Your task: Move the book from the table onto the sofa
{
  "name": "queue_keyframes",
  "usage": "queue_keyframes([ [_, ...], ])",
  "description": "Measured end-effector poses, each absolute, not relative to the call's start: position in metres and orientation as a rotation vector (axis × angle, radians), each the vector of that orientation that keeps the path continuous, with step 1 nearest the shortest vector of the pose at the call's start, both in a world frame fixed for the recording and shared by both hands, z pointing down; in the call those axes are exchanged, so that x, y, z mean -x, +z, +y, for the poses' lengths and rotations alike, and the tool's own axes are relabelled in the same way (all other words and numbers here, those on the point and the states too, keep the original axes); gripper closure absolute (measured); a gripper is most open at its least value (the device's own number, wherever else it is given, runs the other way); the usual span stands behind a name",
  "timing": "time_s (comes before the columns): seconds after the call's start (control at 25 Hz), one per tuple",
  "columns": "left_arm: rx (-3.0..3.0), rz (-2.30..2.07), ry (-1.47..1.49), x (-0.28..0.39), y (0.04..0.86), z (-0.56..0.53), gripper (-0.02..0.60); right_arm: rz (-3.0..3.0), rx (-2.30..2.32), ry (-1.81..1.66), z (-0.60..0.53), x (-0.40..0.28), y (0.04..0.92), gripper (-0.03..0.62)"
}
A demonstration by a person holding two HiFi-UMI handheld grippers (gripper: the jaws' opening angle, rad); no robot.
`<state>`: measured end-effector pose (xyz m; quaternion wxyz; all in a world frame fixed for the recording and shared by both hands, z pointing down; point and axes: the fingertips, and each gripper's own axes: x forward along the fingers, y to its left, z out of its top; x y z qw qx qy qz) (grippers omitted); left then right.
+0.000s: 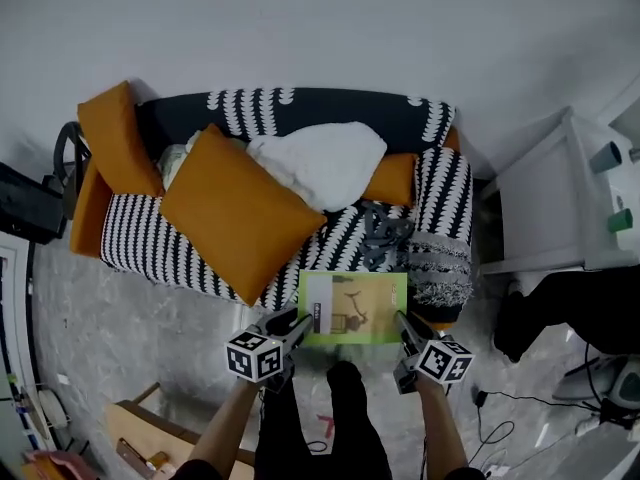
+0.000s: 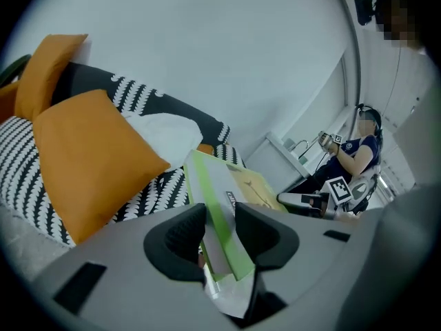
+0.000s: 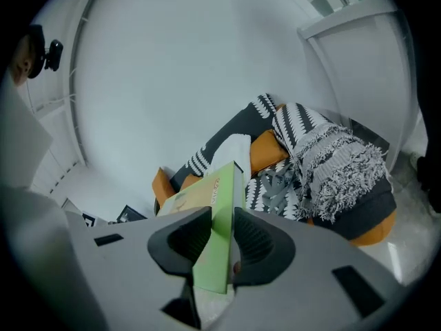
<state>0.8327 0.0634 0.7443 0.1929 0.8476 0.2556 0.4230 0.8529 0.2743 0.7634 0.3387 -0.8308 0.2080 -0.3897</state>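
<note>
Near sofa (image 1: 150, 243), L+R jaws clamp book (image 1: 352, 308) (opposite edges).

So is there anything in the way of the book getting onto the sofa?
Nothing blocks the way: the book is at the front edge of the sofa. But the seat is crowded: a big orange cushion to the left, a crumpled grey cloth just ahead.

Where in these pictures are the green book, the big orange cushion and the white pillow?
green book (image 1: 358, 306): head view, middle of its cover.
big orange cushion (image 1: 238, 211): head view, centre of its face.
white pillow (image 1: 322, 163): head view, its middle.
</note>
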Motion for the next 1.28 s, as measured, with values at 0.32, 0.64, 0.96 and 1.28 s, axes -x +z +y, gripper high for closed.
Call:
queue_keyframes([
  [0.32,-2.347,0.763,1.218,-0.884,0.824,0.051,0.434,0.498,2.169,-1.037,0.262,-0.899,0.838,0.474],
  [0.64,-2.314,0.780,1.266,-0.911,0.871,0.045,0.434,0.474,2.165,-1.087,0.256,-0.923,0.881,0.474],
  [0.96,-2.299,0.768,1.317,-0.932,0.926,0.047,0.434,0.465,2.180,-1.154,0.258,-0.950,0.931,0.474],
  [1.28,-2.357,0.616,1.288,-0.965,0.983,0.036,0.433,0.382,2.218,-1.169,0.257,-0.986,0.983,0.468],
])
